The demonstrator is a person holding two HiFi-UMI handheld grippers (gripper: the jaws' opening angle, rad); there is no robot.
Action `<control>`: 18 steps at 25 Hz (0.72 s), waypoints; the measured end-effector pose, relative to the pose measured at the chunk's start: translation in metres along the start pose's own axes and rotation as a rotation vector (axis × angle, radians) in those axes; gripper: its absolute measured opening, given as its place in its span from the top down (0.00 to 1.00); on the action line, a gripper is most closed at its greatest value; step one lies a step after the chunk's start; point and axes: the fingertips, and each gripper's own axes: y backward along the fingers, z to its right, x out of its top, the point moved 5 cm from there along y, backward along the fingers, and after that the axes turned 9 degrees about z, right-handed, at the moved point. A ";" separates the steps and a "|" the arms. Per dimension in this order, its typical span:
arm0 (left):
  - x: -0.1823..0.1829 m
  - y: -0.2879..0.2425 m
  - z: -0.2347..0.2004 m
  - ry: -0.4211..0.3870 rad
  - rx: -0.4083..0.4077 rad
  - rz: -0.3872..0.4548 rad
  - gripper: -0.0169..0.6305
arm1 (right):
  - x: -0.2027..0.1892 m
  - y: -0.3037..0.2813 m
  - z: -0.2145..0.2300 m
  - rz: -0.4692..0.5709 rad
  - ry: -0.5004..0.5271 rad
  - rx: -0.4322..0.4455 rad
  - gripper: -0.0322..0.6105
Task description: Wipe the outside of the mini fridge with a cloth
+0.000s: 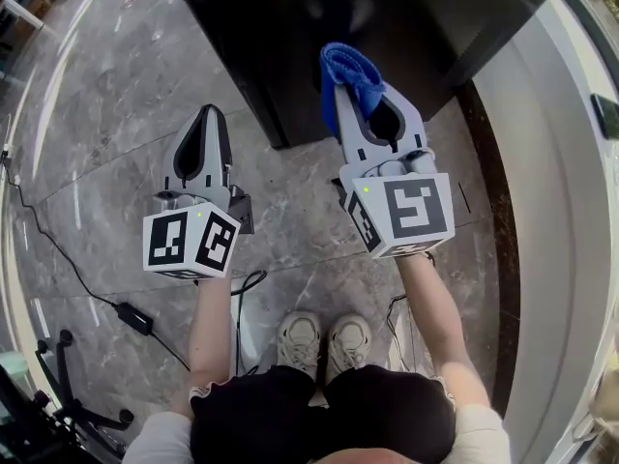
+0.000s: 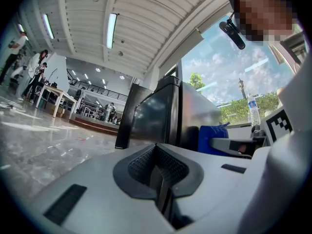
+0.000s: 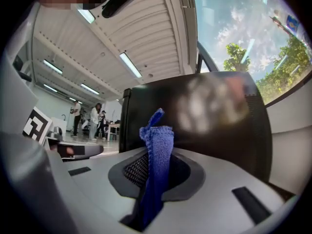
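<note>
Jaws of right gripper (image 1: pixel 354 104) clamp the blue cloth (image 1: pixel 348 70), aimed at the mini fridge (image 1: pixel 406 27); left gripper (image 1: pixel 207 116) alongside, jaws together, empty, forearms extended.

floor: glossy grey veined stone slabs (image 1: pixel 106 114) | ceiling: white ribbed panels (image 2: pixel 83 13), long fluorescent strip lights (image 2: pixel 111 30) lit | window: tall glass pane (image 2: pixel 219 72), blue sky, green trees | furniture: white long-legged table (image 2: pixel 54 90) far back

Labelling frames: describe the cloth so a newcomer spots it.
Find the glossy black mini fridge on the grey marble floor. In front of it, the right hand-held gripper is shut on a blue knitted cloth, the only blue thing there.
</note>
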 end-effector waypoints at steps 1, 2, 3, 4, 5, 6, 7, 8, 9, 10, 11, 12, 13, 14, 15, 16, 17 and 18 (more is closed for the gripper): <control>0.000 0.002 -0.005 0.002 0.012 0.000 0.97 | -0.005 -0.004 -0.013 -0.006 -0.013 0.034 0.85; 0.000 0.005 -0.011 0.004 0.030 -0.001 0.97 | -0.011 -0.008 -0.028 -0.014 -0.030 0.070 0.85; 0.000 0.008 -0.017 0.006 0.052 -0.003 0.97 | -0.017 -0.012 -0.042 -0.024 -0.046 0.108 0.85; 0.000 0.011 -0.022 0.010 0.070 -0.005 0.97 | -0.022 -0.015 -0.055 -0.037 -0.057 0.145 0.85; -0.001 0.013 -0.026 0.013 0.083 -0.007 0.97 | -0.028 -0.018 -0.067 -0.049 -0.063 0.179 0.85; -0.001 0.014 -0.028 0.013 0.090 -0.009 0.97 | -0.033 -0.020 -0.077 -0.061 -0.064 0.209 0.85; -0.001 0.015 -0.031 0.011 0.095 -0.011 0.97 | -0.037 -0.023 -0.086 -0.070 -0.063 0.234 0.85; -0.001 0.016 -0.033 0.007 0.101 -0.012 0.97 | -0.040 -0.027 -0.092 -0.076 -0.061 0.251 0.85; 0.000 0.017 -0.036 0.004 0.107 -0.011 0.97 | -0.042 -0.031 -0.097 -0.079 -0.060 0.261 0.85; 0.001 0.018 -0.038 0.003 0.115 -0.011 0.97 | -0.043 -0.035 -0.100 -0.082 -0.059 0.264 0.85; 0.001 0.019 -0.041 0.003 0.121 -0.011 0.97 | -0.045 -0.040 -0.100 -0.086 -0.057 0.261 0.85; 0.002 0.019 -0.042 0.002 0.126 -0.011 0.97 | -0.046 -0.043 -0.098 -0.092 -0.055 0.254 0.85; 0.002 0.020 -0.043 0.000 0.129 -0.012 0.97 | -0.046 -0.046 -0.096 -0.098 -0.055 0.248 0.85; 0.003 0.020 -0.043 -0.003 0.130 -0.012 0.97 | -0.047 -0.048 -0.093 -0.103 -0.054 0.243 0.85; 0.003 0.019 -0.042 -0.004 0.129 -0.013 0.97 | -0.046 -0.049 -0.090 -0.107 -0.053 0.240 0.85; 0.003 0.019 -0.041 -0.004 0.126 -0.013 0.97 | -0.046 -0.049 -0.089 -0.107 -0.049 0.236 0.85; 0.004 0.018 -0.039 -0.003 0.122 -0.011 0.97 | -0.045 -0.049 -0.088 -0.106 -0.043 0.231 0.85; 0.005 0.018 -0.037 -0.001 0.118 -0.009 0.97 | -0.044 -0.047 -0.086 -0.105 -0.038 0.222 0.85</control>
